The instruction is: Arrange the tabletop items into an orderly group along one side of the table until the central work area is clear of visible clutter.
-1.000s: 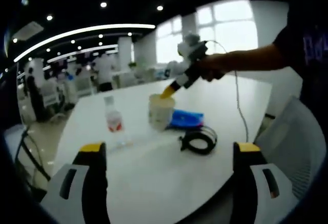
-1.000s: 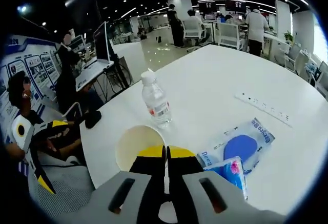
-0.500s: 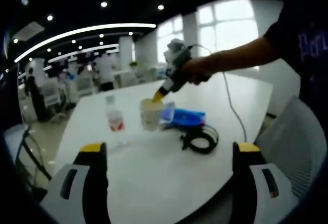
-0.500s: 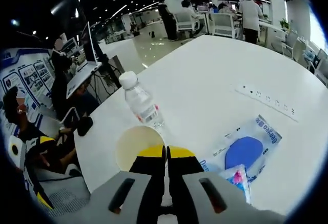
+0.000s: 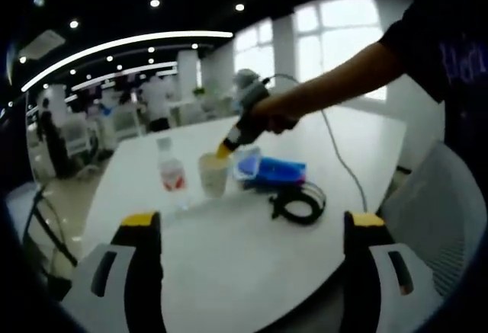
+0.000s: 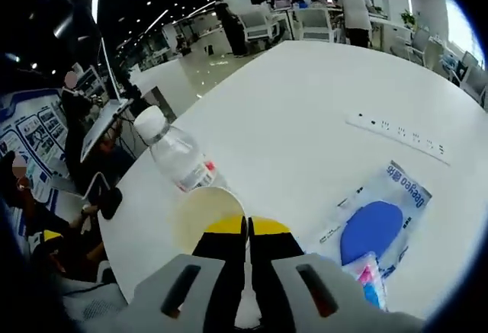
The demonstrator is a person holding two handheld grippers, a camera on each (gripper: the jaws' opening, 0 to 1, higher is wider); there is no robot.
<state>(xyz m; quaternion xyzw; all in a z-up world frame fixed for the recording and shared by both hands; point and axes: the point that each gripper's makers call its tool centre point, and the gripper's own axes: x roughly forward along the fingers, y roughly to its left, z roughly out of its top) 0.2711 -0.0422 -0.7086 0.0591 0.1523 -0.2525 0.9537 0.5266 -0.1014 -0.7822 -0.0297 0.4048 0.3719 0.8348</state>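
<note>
White table point(image 6: 305, 97); cream paper cup point(image 6: 207, 212); clear water bottle point(image 6: 177, 158), red label; blue packet point(image 6: 377, 215); black cable coil point(image 5: 296, 204); yellow-tipped right gripper point(image 6: 245, 226).

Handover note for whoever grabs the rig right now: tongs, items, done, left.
Right tongs: shut on the rim of the paper cup, holding it next to the water bottle.
Left tongs: open, holding nothing, above the near table edge.
Blue packet lies flat just right of the cup; black coiled cable sits mid-table; power strip lies further off.
Done: cup is beside the bottle.
Left: release the cup, then probably bring the packet and cable alongside.
</note>
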